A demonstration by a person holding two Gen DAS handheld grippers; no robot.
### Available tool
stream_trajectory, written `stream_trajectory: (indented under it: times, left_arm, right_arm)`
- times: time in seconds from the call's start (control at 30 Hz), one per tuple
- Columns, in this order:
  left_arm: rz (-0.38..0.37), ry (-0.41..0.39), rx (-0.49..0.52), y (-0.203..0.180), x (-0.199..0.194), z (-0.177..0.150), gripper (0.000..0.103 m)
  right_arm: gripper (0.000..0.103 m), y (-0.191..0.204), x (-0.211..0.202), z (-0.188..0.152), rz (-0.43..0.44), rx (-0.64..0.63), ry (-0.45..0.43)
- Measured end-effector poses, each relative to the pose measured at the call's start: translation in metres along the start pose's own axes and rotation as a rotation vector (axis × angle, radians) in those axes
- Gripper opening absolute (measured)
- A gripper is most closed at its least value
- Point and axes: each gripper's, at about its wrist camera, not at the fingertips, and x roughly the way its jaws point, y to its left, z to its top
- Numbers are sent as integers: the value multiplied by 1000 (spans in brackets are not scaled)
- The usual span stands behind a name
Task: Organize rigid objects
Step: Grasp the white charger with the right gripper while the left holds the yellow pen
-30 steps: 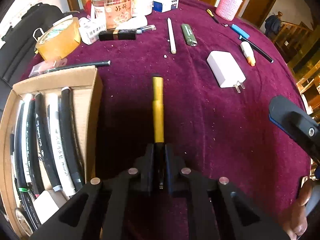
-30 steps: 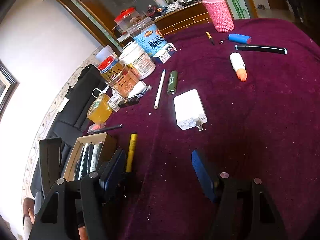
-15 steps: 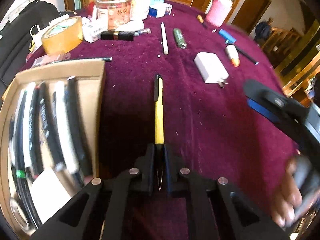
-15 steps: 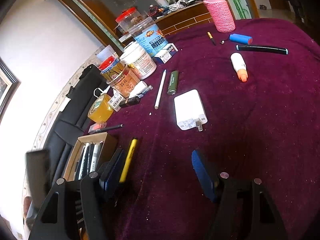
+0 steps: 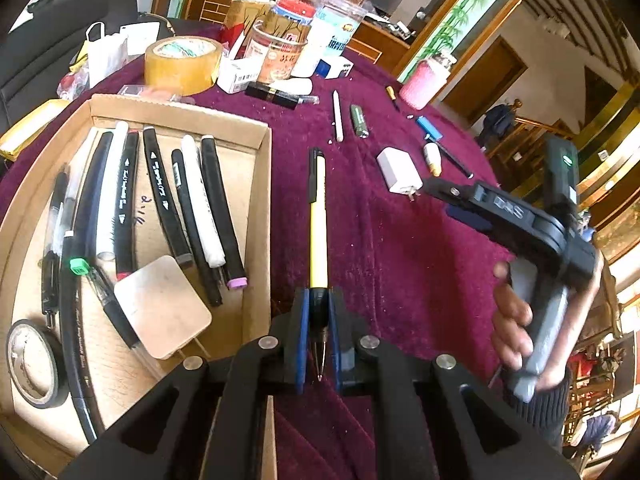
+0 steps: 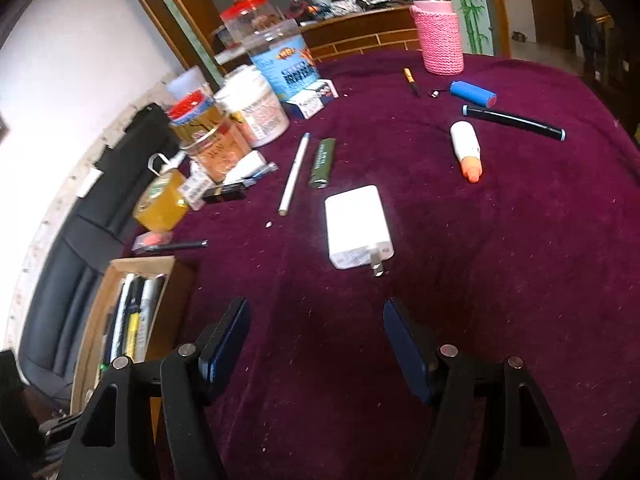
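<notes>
My left gripper (image 5: pixel 319 312) is shut on the black tip end of a yellow pen (image 5: pixel 318 220), which sticks out forward above the maroon cloth, just right of the cardboard box's (image 5: pixel 262 200) right wall. Inside the box lie several black and white markers (image 5: pixel 160 184), a beige square card (image 5: pixel 162 306) and a tape roll (image 5: pixel 32 362). My right gripper (image 6: pixel 316 344) stands open above bare cloth, nothing between its fingers; a white charger (image 6: pixel 357 226) lies just beyond it. In the left wrist view a hand holds the right gripper (image 5: pixel 464 200) at the right.
On the cloth lie a white stylus (image 6: pixel 294 174), a green lighter (image 6: pixel 322 158), an orange-tipped white tube (image 6: pixel 466 152), a black marker (image 6: pixel 514 122), a blue cylinder (image 6: pixel 472 94) and a pink knitted jar (image 6: pixel 438 42). Jars and yellow tape (image 6: pixel 160 200) crowd the left.
The left gripper has carried the yellow pen up and left towards the box, which now fills more of its view. The right gripper has barely shifted and stays open.
</notes>
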Motion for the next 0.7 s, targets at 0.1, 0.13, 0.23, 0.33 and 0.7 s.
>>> stream_trajectory:
  times: [0.1,0.13,0.23,0.33,0.7]
  left_arm:
    - [-15,-13,-15,9,-8,-1,9]
    - [-13,-19,-21,12,-10,-1,9]
    - [-24,-32,-44,23,-16,0,9]
    - [-16,-47,-59,33,-23,0,9]
    - [-20,-78,-67,43,-38,6,9]
  right_arm:
    - [73,6,11,14,-55,-45,11]
    - [73,8,18,18,-75,-58,24]
    - [73,17,44,25,-145,-98,54]
    - [73,18,60,33,-230,-137,70]
    - [73,8,73,60,-224,-183,150]
